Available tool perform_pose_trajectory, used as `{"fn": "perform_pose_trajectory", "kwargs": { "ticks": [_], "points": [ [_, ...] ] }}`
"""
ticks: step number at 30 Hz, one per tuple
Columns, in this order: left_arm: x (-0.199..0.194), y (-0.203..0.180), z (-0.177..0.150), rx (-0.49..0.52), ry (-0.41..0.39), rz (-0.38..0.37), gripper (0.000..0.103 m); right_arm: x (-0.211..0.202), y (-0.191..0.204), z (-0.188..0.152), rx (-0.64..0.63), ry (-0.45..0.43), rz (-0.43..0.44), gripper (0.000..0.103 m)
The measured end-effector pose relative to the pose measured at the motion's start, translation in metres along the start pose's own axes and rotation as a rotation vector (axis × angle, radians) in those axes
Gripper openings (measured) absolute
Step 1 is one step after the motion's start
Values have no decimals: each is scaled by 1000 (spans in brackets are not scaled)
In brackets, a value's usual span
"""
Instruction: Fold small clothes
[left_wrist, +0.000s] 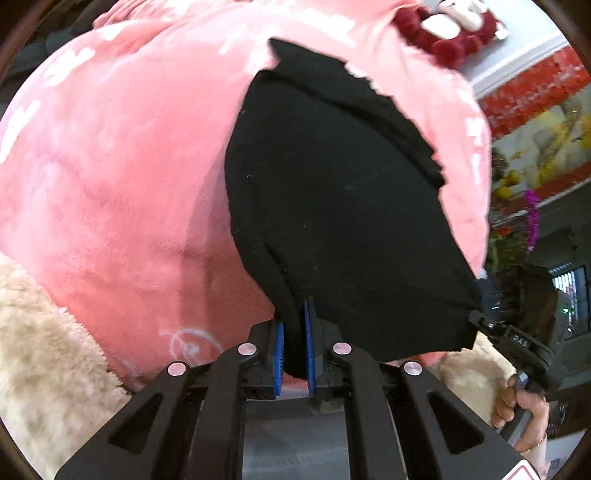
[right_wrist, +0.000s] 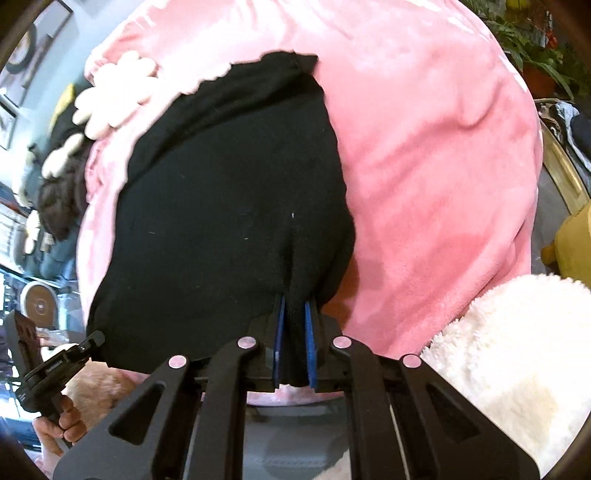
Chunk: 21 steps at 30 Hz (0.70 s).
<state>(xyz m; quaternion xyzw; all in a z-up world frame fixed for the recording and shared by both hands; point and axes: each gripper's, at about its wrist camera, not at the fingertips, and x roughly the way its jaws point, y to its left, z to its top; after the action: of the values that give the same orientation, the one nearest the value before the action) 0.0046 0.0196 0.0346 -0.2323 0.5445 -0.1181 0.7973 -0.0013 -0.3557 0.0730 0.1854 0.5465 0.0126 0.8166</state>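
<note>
A small black garment (left_wrist: 332, 192) lies spread over a pink fleece blanket (left_wrist: 122, 155). My left gripper (left_wrist: 294, 332) is shut on its near left corner, black cloth pinched between the blue pads. My right gripper (right_wrist: 294, 332) is shut on the near right corner of the same black garment (right_wrist: 229, 206), cloth bunched between its blue pads. The near edge is lifted and stretched between the two grippers. The right gripper also shows at the right edge of the left wrist view (left_wrist: 476, 317); the left gripper shows at the left edge of the right wrist view (right_wrist: 94, 338).
The pink blanket (right_wrist: 424, 155) covers the whole work surface. A beige fluffy cloth (left_wrist: 44, 350) lies near left, a white fluffy cloth (right_wrist: 509, 354) near right. A dark red plush item (left_wrist: 450, 33) and pale flower-shaped plush (right_wrist: 118, 96) sit at the far edge. Potted plants (right_wrist: 535, 55) stand beyond.
</note>
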Motion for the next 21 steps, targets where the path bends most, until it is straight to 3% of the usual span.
{"fn": "perform_pose_trajectory", "kwargs": {
  "ticks": [6,11,21],
  "points": [
    [-40,23,4,-42,-35,-60,3,-23,-18,-15,17,-5,78,6],
    [-61,49,-14,-21,-34,-48,0,-18,-10,-24,11,9,99,6],
    [-34,60,-6,-67,49,12,1,5,1,-26,-56,46,5,6]
  ]
}}
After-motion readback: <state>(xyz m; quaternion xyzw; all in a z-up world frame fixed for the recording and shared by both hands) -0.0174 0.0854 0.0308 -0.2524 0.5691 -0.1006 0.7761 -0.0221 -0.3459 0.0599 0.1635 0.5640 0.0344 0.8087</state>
